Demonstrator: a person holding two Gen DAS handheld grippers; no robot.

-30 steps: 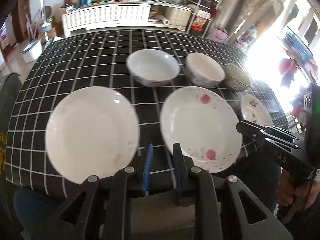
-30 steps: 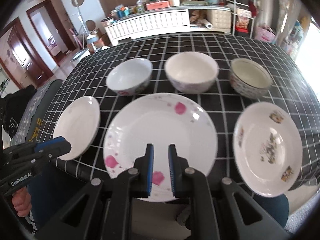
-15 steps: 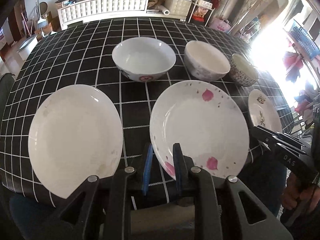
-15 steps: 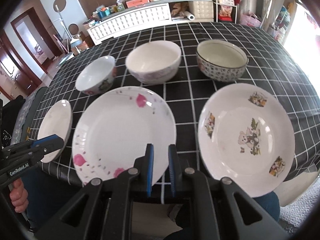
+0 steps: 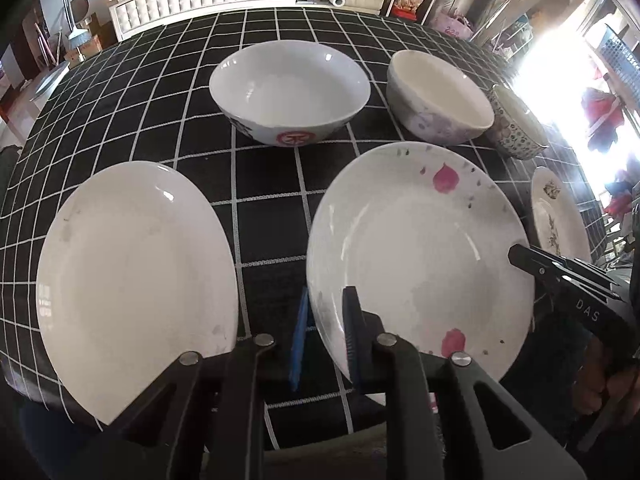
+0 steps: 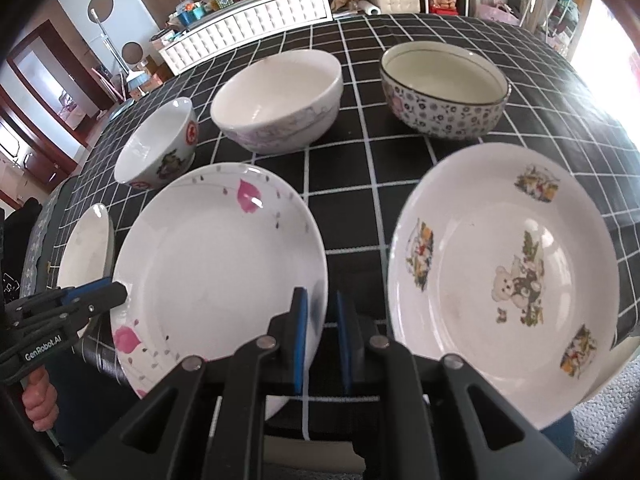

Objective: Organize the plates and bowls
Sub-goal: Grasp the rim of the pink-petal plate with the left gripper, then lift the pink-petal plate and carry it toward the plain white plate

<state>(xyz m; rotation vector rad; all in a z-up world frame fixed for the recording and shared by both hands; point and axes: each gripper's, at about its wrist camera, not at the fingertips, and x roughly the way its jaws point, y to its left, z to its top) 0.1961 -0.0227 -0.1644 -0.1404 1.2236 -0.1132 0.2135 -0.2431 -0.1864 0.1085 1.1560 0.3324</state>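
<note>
1. We see six dishes on the black tablecloth with its white grid: three plates in the near row and three bowls behind them
2. The pink-petal plate lies in the middle of the near row, and both claws are at it, one on each side
3. The left gripper points steeply down at that plate's left near rim; its jaws are closing, the rim sits between the blue pads, and a sliver of dark cloth shows between the left pad and the rim
4. The right gripper has its pads narrowly spread over the plate's right near rim; the rim is between them, and we cannot tell whether either pad presses on it
5. The plain white plate lies just left of the petal plate, and the bear plate just right of it; neither touches it
6. Behind, from left to right, stand the red-seal bowl, the pale lilac bowl and the blue-flowered bowl, all upright and apart from one another
7. In the right wrist view a person's left hand grips the left tool's handle at the table's near edge
</note>
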